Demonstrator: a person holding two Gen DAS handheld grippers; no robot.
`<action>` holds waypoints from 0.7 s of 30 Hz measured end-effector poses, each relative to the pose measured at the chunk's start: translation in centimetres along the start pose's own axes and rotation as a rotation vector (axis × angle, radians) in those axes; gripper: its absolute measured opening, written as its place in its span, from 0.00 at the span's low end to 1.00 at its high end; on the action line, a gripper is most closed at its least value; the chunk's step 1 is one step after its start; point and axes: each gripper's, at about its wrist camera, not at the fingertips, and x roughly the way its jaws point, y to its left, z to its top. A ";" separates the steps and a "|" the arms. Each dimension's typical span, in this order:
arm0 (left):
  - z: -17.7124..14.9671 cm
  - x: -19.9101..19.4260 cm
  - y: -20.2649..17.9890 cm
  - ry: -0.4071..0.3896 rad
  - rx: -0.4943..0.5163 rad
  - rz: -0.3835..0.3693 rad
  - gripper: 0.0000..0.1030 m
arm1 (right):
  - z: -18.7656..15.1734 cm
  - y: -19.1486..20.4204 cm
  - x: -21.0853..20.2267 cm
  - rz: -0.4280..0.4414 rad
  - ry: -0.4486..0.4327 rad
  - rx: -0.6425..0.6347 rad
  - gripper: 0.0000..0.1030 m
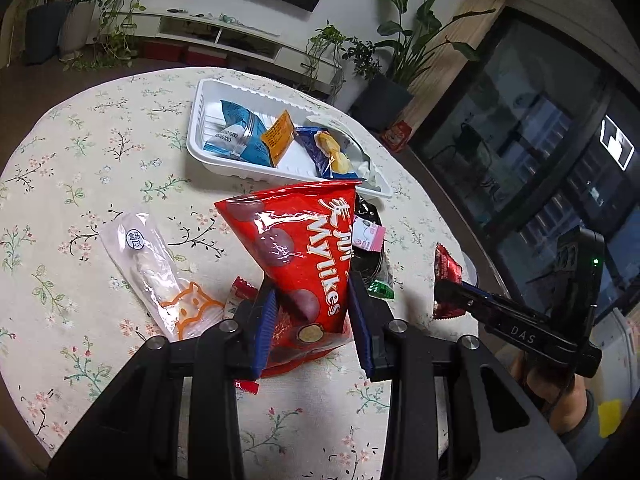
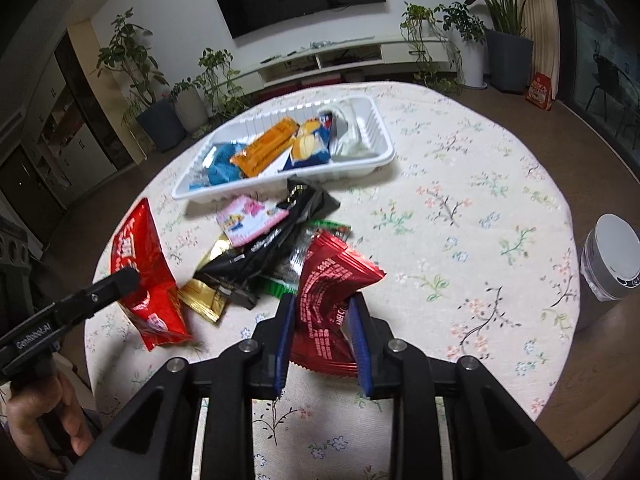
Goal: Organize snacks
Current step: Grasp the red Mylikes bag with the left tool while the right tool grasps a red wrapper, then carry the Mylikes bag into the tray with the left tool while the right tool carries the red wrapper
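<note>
My left gripper [image 1: 314, 300] is shut on a big red Mylikes bag [image 1: 300, 252] and holds it above the table, in front of the white tray [image 1: 196, 128]. The bag also shows in the right wrist view [image 2: 140, 272]. My right gripper [image 2: 322, 304] is shut on a dark red foil packet [image 2: 328, 292], lifted above the pile; the packet also shows in the left wrist view [image 1: 448, 272]. The tray [image 2: 376, 120] holds blue, orange and white snack packs.
A pile of loose packets lies in front of the tray: pink [image 2: 250, 220], black [image 2: 280, 236], gold [image 2: 204, 296], green [image 2: 280, 286]. A clear cat-print packet [image 1: 160, 276] lies left. A white-lidded jar [image 2: 610, 260] stands at the table's right edge.
</note>
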 end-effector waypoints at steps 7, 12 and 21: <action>0.4 -0.9 -0.2 -0.027 -0.012 0.003 0.27 | 1.6 -1.6 -1.7 0.007 -0.057 0.031 0.28; 0.3 -0.8 -0.6 -0.022 -0.002 0.019 0.23 | 2.1 -2.7 -2.3 0.020 -0.083 0.051 0.28; 0.8 -0.9 -0.5 -0.033 -0.003 0.026 0.22 | 1.6 -3.3 -2.3 0.047 -0.092 0.070 0.28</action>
